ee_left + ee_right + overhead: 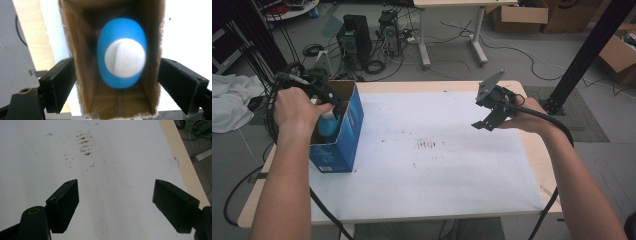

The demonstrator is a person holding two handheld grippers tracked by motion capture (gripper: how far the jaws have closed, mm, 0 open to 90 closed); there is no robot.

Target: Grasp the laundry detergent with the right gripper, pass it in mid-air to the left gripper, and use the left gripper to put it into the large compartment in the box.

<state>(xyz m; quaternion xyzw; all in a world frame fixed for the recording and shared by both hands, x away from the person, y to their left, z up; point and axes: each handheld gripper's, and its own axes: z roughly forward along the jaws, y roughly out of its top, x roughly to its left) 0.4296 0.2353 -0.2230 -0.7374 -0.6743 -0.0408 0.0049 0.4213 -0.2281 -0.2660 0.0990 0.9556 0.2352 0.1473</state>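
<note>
Your left gripper [117, 82] hangs directly above the open top of the blue carton [343, 131], pointing down into it. Its jaws stand wide apart, one on each side of the carton's brown walls, and neither pad touches the cardboard or the bottle. No object is held between them.

The blue bottle [121, 53] stands upright inside the carton, white cap [125, 58] facing up toward the left gripper view's camera. In the high view you see its upper part [328, 123] just beneath your left hand [298, 111], within the carton's opening. The left gripper view shows it sitting toward one side wall, with a strip of brown floor visible on the near side; whether it touches that wall cannot be determined.

The carton stands on the white mat [432, 165], near the left edge of the desk [552, 165], toward the far left corner.

Your right gripper [488, 122] is held above the right part of the desk, near the far right corner, well apart from the carton. In the right gripper view its jaws are wide, with nothing between them [116, 197]; below them lies bare white mat with a patch of brown marks [83, 143].
</note>
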